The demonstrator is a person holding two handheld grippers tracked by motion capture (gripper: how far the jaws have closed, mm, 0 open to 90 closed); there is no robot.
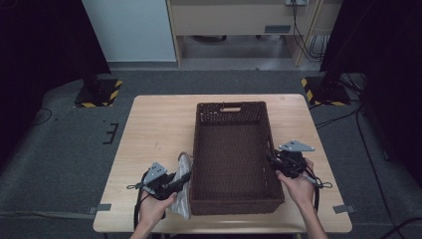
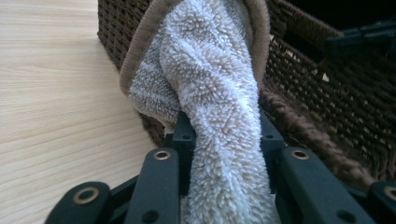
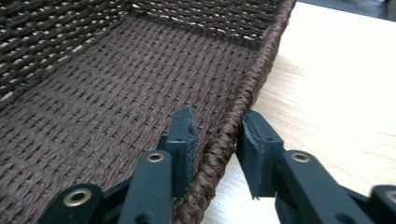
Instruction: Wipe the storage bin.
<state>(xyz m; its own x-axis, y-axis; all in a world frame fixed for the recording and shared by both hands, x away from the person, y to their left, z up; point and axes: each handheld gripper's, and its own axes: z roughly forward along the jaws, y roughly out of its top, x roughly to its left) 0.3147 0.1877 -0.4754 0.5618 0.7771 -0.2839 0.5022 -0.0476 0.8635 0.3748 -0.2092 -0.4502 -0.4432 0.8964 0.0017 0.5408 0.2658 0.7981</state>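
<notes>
Left gripper (image 1: pixel 175 182) fingers clamped, right gripper (image 1: pixel 273 160) fingers slightly parted.

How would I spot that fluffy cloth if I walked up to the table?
Find the dark brown wicker basket in the middle of the wooden table. Just outside its left wall, at the near corner, hangs a pale grey fleecy towel with a tan border, pinched in the left hand-held gripper. It is the only soft, light-coloured thing there.

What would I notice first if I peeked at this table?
Probably the big dark brown wicker basket in the middle of the wooden table, with nothing inside it. Next, the fluffy grey towel with a tan edge, pinched in the left gripper right beside the basket's left wall. The right gripper has its jaws on either side of the basket's right rim.
</notes>
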